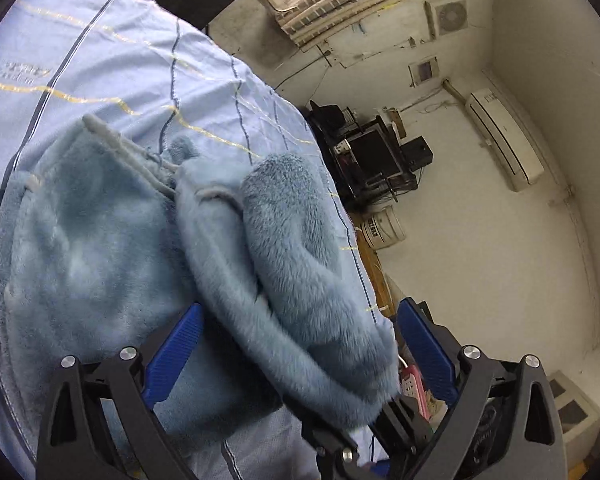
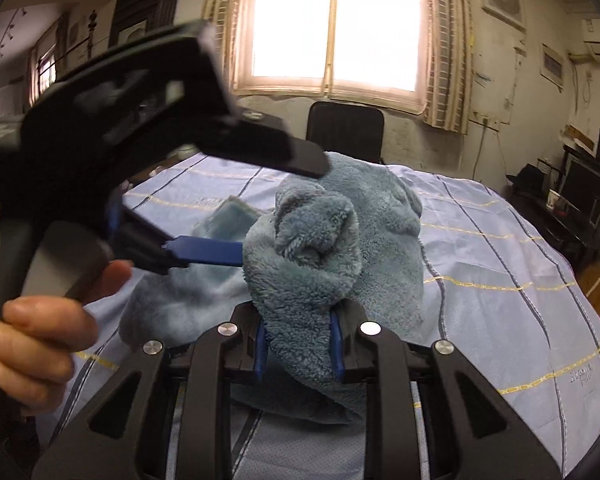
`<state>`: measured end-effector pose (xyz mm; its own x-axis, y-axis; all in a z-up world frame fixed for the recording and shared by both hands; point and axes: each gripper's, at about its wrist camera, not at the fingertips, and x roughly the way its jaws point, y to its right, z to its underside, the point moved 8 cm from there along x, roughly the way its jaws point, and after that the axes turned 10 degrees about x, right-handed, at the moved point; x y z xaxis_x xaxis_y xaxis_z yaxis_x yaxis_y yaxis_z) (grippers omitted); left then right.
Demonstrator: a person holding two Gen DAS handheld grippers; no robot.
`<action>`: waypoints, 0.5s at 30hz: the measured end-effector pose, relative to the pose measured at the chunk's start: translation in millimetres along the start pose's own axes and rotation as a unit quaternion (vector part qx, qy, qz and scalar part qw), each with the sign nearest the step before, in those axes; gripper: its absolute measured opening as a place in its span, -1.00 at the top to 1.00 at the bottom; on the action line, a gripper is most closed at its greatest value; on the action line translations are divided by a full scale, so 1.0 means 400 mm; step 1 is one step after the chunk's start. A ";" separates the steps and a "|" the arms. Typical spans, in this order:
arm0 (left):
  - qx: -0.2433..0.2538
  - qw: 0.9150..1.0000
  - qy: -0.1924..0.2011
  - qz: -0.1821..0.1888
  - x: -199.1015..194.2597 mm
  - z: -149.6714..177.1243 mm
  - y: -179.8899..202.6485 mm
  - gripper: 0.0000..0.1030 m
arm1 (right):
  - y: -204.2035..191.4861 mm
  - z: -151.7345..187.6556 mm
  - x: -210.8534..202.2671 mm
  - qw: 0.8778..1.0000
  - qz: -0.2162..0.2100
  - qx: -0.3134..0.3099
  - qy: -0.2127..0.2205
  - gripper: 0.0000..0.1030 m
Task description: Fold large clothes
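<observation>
Left tool (image 1: 296, 344): your blue fingers (image 1: 172, 356) stand spread, a roll of the fleece garment (image 1: 100, 248) lying between them ungripped. Centre: the garment sits bunched on the striped bed sheet (image 1: 100, 60). Right tool (image 2: 298, 354): clenched on a thick fold of fleece. Step: likely gathering an edge; next, close your left tool and spread the cloth flat.

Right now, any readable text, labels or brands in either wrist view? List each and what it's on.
Nothing reads cleanly.
Bedsheet: faint woven wording near its left edge in the left wrist view, and again near the right edge in the right wrist view, seen upside down; too faint to read.
White bucket: dark lettering, too blurred to read.
Fleece garment, left gripper, right gripper: no text visible.
</observation>
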<state>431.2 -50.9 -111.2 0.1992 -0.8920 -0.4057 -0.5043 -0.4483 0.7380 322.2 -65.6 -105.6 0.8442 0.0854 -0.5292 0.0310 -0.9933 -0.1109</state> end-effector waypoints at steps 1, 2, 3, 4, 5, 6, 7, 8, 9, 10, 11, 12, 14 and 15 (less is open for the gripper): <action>-0.003 1.000 -0.001 -0.002 0.002 0.001 -0.010 -0.68 | -0.006 0.006 0.000 1.000 -0.002 -0.007 -0.001 0.55; -0.006 1.000 -0.002 -0.005 0.005 -0.002 -0.019 -0.52 | -0.013 0.011 -0.003 1.000 -0.002 -0.015 0.000 0.55; -0.007 1.000 -0.001 -0.010 0.006 -0.002 -0.027 -0.45 | -0.020 0.017 -0.006 1.000 -0.002 -0.025 0.001 0.55; -0.006 1.000 0.000 -0.011 0.007 -0.003 -0.030 -0.22 | -0.023 0.021 -0.007 1.000 -0.002 -0.031 0.003 0.55; -0.004 1.000 -0.001 -0.010 0.008 -0.004 -0.029 0.11 | -0.024 0.023 -0.008 0.999 -0.001 -0.035 0.003 0.55; -0.002 1.000 -0.002 -0.010 0.010 -0.006 -0.030 0.21 | -0.025 0.028 -0.008 0.999 -0.002 -0.037 0.001 0.55; 0.003 1.000 0.000 -0.013 0.007 -0.008 -0.028 0.29 | -0.024 0.031 -0.006 0.999 -0.003 -0.039 -0.002 0.54; 0.008 1.000 0.002 -0.018 0.007 -0.009 -0.027 0.37 | -0.025 0.033 -0.007 0.999 -0.003 -0.041 -0.004 0.53; 0.015 1.000 0.002 -0.027 0.008 -0.010 -0.026 0.39 | -0.021 0.034 -0.006 0.999 -0.001 -0.046 -0.004 0.51; 0.019 0.999 0.002 -0.033 0.009 -0.009 -0.025 0.43 | -0.024 0.038 -0.007 0.999 0.000 -0.052 -0.005 0.48; 0.021 0.999 0.001 -0.036 0.011 -0.009 -0.025 0.45 | -0.028 0.042 -0.006 0.998 0.001 -0.062 -0.009 0.37; 0.022 0.999 0.000 -0.038 0.013 -0.007 -0.026 0.45 | -0.032 0.048 -0.005 0.997 0.000 -0.077 -0.012 0.14; 0.021 0.999 0.001 -0.044 0.011 -0.008 -0.031 0.46 | -0.044 0.059 -0.011 0.995 0.001 -0.103 -0.007 -0.29; 0.020 0.999 0.001 -0.045 0.009 -0.008 -0.032 0.46 | -0.046 0.067 -0.017 0.992 0.014 -0.123 0.002 -0.39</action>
<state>441.2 -48.6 -120.5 0.2474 -0.8487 -0.4674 -0.5183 -0.5235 0.6763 301.6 -46.0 -122.8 0.8485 0.0576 -0.5260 0.1366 -0.9842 0.1127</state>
